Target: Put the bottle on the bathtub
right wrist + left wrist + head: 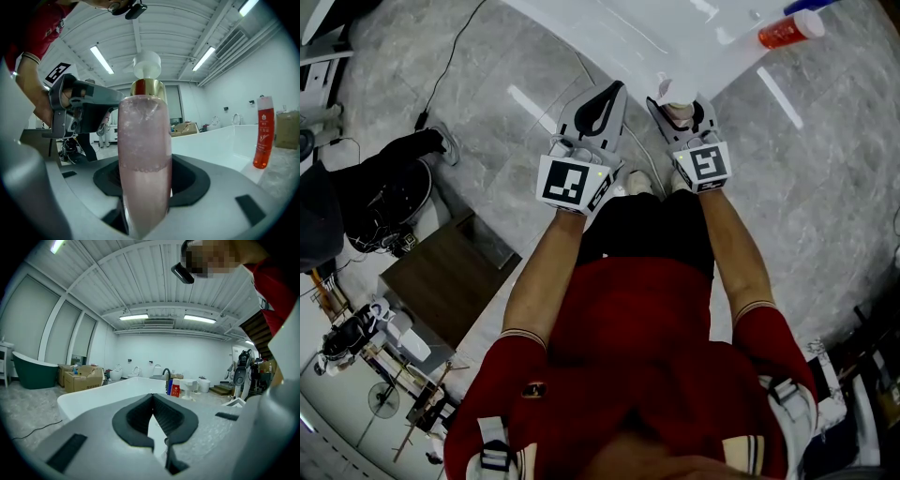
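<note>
Right fingers (197, 183) clenched on the bottle (143, 140). It stands upright between them: clear body, pink liquid about half up, gold collar, white pump on top. In the head view the right gripper (678, 105) sits at the edge of the white bathtub (628, 37), so the bottle is in the grip and I can't tell whether it touches the rim.

Left fingers (136, 420) clenched tip to tip, with nothing between them. Left gripper (152, 397) is just beside the right one and points at the same tub.

A red bottle (263, 133) stands on the tub rim, well apart to the right. The floor (825, 187) is grey marble. Cardboard boxes (82, 377) are far off in the left gripper view.
</note>
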A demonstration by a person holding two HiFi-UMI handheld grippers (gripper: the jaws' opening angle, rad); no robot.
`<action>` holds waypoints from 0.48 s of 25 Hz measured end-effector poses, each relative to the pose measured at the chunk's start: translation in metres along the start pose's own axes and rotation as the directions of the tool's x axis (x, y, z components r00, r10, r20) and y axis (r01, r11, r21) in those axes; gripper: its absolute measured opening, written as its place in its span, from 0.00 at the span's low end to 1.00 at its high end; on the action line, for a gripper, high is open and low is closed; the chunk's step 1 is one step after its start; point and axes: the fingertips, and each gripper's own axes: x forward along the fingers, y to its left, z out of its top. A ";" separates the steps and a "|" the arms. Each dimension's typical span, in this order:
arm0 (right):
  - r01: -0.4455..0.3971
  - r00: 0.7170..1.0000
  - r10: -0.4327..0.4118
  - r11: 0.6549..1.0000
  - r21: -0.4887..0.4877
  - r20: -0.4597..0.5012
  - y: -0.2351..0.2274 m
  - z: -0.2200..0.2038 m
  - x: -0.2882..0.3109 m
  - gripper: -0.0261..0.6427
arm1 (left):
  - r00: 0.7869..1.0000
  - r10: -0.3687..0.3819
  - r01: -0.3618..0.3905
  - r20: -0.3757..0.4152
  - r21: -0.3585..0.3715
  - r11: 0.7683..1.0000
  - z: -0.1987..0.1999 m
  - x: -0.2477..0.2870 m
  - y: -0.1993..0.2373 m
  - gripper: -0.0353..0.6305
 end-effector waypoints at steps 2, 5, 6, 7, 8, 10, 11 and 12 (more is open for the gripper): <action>-0.002 1.000 0.002 1.000 -0.003 -0.004 0.000 0.000 -0.004 0.36 | 1.000 0.004 -0.004 -0.002 -0.005 1.000 -0.001 0.000 0.000 0.06; -0.010 1.000 0.010 1.000 -0.013 -0.010 0.000 -0.002 -0.008 0.36 | 1.000 0.006 -0.006 -0.005 -0.012 1.000 -0.003 0.002 0.000 0.06; -0.013 1.000 0.013 1.000 -0.017 -0.011 0.000 -0.002 -0.008 0.36 | 1.000 0.005 -0.006 -0.005 -0.013 1.000 -0.003 0.004 0.000 0.06; -0.016 1.000 0.016 1.000 -0.020 -0.012 -0.001 -0.003 -0.008 0.36 | 1.000 0.005 -0.005 -0.006 -0.013 1.000 -0.003 0.005 0.000 0.06; -0.020 1.000 0.019 1.000 -0.025 -0.013 -0.001 -0.003 -0.008 0.36 | 1.000 0.005 -0.006 -0.006 -0.014 1.000 -0.004 0.007 -0.001 0.06; -0.028 0.999 0.027 0.999 -0.038 -0.018 0.001 -0.003 -0.008 0.36 | 1.000 0.006 -0.006 -0.008 -0.013 1.000 -0.004 0.007 -0.001 0.06; -0.032 0.999 0.031 0.998 -0.047 -0.021 0.002 -0.003 -0.008 0.36 | 1.000 0.007 -0.007 -0.009 -0.014 1.000 -0.005 0.006 -0.001 0.06; -0.037 0.999 0.036 0.998 -0.056 -0.026 0.004 -0.004 -0.008 0.36 | 1.000 0.008 -0.008 -0.010 -0.014 1.000 -0.006 0.004 -0.001 0.06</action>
